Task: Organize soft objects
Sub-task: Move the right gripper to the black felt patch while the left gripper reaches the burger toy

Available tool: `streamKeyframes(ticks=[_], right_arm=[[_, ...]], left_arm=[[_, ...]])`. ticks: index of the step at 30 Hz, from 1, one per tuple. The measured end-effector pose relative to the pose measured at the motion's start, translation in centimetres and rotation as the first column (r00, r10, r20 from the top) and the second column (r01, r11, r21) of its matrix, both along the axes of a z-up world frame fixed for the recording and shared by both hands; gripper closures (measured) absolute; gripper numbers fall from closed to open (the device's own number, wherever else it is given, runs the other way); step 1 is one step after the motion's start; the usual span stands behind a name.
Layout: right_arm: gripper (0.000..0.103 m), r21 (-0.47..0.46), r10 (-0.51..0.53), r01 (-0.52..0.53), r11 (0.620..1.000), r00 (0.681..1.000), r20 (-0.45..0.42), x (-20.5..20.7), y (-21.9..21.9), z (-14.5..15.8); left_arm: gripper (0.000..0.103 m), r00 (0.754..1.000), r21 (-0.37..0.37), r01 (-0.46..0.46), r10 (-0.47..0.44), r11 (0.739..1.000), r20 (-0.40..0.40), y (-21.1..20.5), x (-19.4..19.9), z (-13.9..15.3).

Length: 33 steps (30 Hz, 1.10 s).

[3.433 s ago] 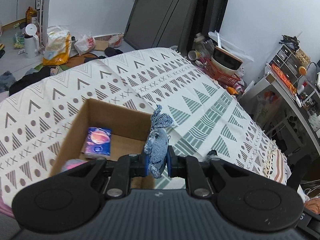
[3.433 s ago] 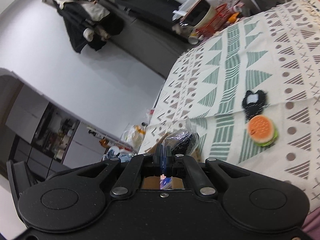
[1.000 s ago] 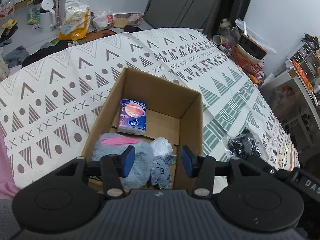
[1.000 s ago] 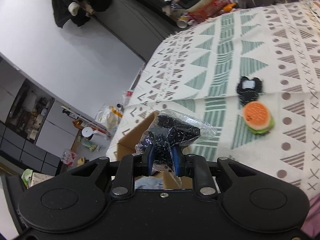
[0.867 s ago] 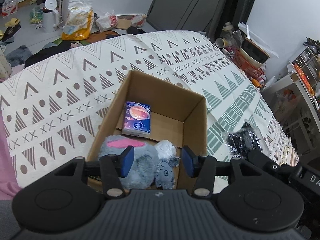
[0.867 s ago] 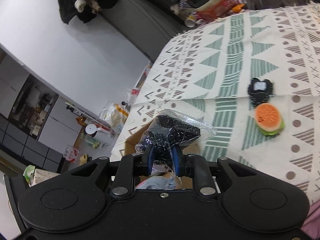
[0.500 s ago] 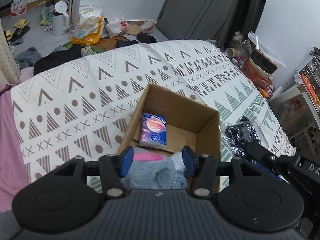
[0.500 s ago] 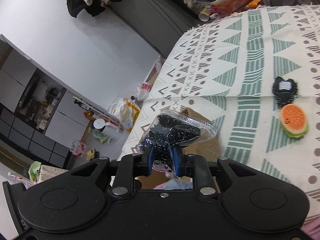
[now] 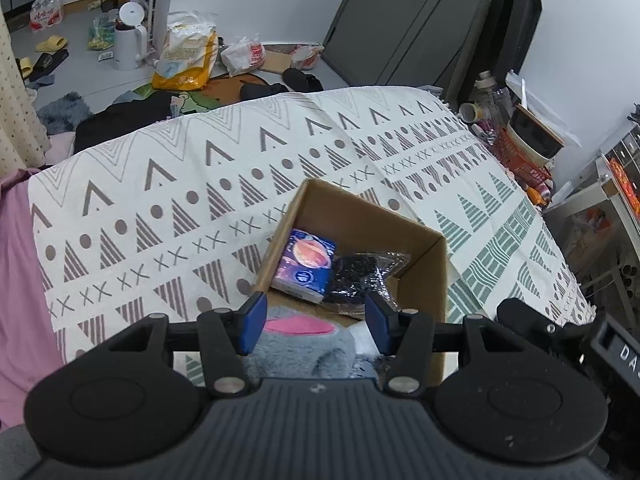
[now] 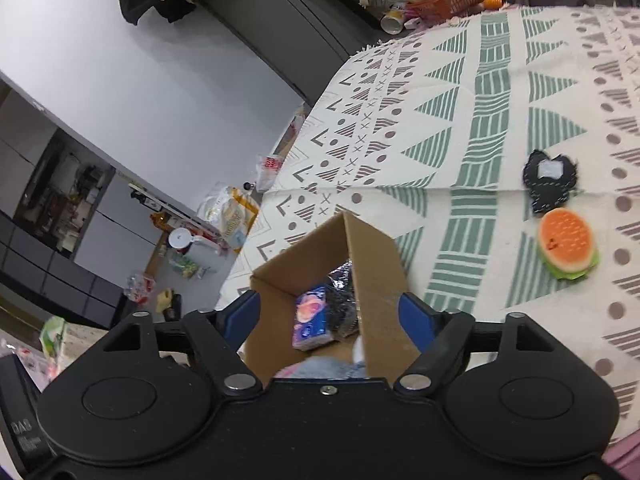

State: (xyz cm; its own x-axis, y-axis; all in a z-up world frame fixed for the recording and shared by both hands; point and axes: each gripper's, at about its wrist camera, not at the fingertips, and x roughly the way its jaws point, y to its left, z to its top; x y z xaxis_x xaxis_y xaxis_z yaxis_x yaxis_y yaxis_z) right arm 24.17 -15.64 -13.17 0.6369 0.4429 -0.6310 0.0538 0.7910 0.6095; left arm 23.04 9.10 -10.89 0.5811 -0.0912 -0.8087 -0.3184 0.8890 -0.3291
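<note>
Claws: the right claw [image 10: 328, 314] and the left claw [image 9: 316, 320] both hang above the cardboard box [image 10: 376, 264], jaws spread wide, each empty. Inside the box lie a tissue pack [image 9: 306, 266], a black bagged item [image 9: 364, 276] and a grey plush [image 9: 296, 344]. Beyond, on the patterned bedspread [image 10: 460, 120], a burger toy [image 10: 566, 242] rests just beside a black patch toy [image 10: 550, 180]. Both lie to the right of the box, nearer the right claw, which probably takes the next pick.
</note>
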Motion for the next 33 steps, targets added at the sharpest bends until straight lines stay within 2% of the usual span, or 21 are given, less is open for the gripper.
streamKeyframes(ticks=[6,11,13,14,17,22,33], right_arm=[[0.019,-0.057,0.024,-0.023,0.998,1.000,0.011,-0.8,-0.9,0.8],[0.006,-0.098,0.019,-0.015,0.995,0.999,0.039,-1.6,-2.4,2.0],[0.006,-0.113,0.017,-0.011,0.993,0.999,0.050,-1.9,-3.2,2.3],[0.006,-0.119,0.016,-0.009,0.993,0.999,0.052,-2.0,-3.6,2.4],[0.006,-0.129,0.016,-0.007,0.992,0.997,0.070,-2.3,-5.0,2.9],[0.006,-0.140,-0.006,0.018,0.990,0.996,0.084,-2.5,-7.9,3.4],[0.002,-0.176,-0.021,0.037,0.984,0.996,0.088,-1.4,-13.3,4.3]], left_arm=[[0.051,1.000,-0.010,0.015,-0.014,1.000,0.007,-1.4,-0.1,0.2],[0.050,1.000,0.002,0.024,-0.024,1.000,0.016,-2.6,-0.1,0.9],[0.049,0.999,0.004,0.033,-0.033,0.999,0.024,-3.3,-0.2,1.2],[0.044,0.999,0.008,0.037,-0.038,0.999,0.026,-3.6,-0.2,1.3],[0.039,0.998,0.026,0.035,-0.036,0.999,0.046,-4.8,-0.4,1.7],[0.039,0.997,0.052,0.053,-0.056,0.997,0.059,-7.2,-0.5,2.2],[0.039,0.994,0.058,0.087,-0.091,0.995,0.067,-11.9,0.1,2.1]])
